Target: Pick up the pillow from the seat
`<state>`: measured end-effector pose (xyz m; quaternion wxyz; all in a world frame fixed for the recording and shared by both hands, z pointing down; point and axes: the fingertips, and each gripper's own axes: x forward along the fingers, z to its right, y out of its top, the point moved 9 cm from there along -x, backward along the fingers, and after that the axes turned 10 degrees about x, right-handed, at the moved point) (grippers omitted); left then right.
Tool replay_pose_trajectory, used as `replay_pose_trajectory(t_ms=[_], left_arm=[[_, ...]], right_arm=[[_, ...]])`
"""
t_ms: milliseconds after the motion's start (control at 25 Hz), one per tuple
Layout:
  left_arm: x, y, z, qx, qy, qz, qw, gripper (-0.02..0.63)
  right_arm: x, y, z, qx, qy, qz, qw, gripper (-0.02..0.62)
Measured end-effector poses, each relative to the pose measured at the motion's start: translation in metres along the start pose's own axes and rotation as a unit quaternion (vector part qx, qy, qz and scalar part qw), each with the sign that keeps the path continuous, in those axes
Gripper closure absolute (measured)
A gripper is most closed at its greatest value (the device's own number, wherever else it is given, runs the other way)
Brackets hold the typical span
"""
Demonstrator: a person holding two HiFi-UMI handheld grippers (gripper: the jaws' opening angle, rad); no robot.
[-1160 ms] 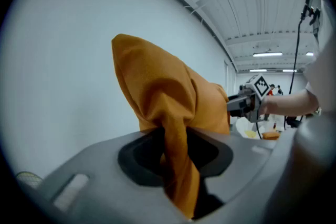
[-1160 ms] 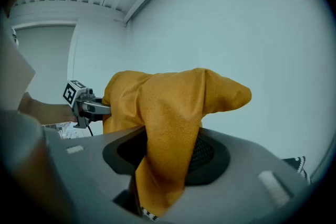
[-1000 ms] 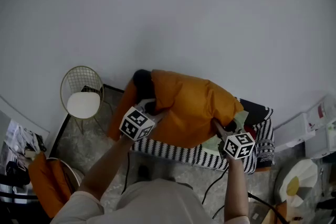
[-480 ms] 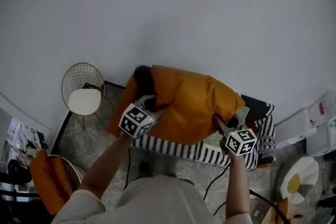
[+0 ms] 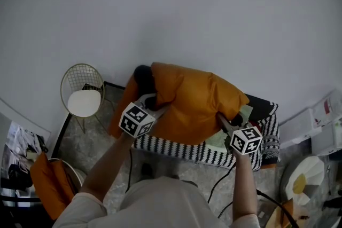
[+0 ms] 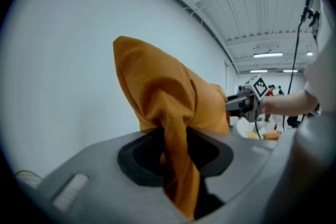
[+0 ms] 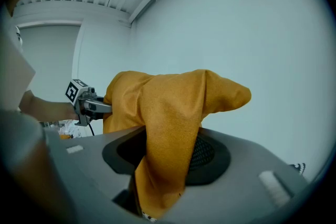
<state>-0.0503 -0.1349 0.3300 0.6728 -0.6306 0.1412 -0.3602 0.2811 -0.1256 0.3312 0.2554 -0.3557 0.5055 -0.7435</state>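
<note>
Pillow (image 5: 192, 104) held over the seat (image 5: 187, 151), long axis running from left gripper (image 5: 152, 102) to right gripper (image 5: 220, 119); each pinches the fabric of one end (neither is nearer).

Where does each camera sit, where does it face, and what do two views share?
Head view: on the person's head, facing steeply down at the orange pillow over the striped seat; forearms, left gripper, right gripper show.
Left gripper view: on that gripper, along its jaws, shut on pillow fabric; right gripper beyond.
Right gripper view: on that gripper, along its jaws, shut on pillow fabric; left gripper beyond.
Shared: both gripper views show the pillow and the opposite gripper.
</note>
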Motion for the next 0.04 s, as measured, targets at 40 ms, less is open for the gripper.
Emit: replay_pose_trajectory(t_ms=[40], left_arm=[[0.0012, 0.0002, -0.0015, -0.001, 0.0, 0.001, 1.0, 0.477]], right_arm=[[0.0015, 0.0017, 0.0012, -0.002, 0.001, -0.001, 1.0, 0.39]])
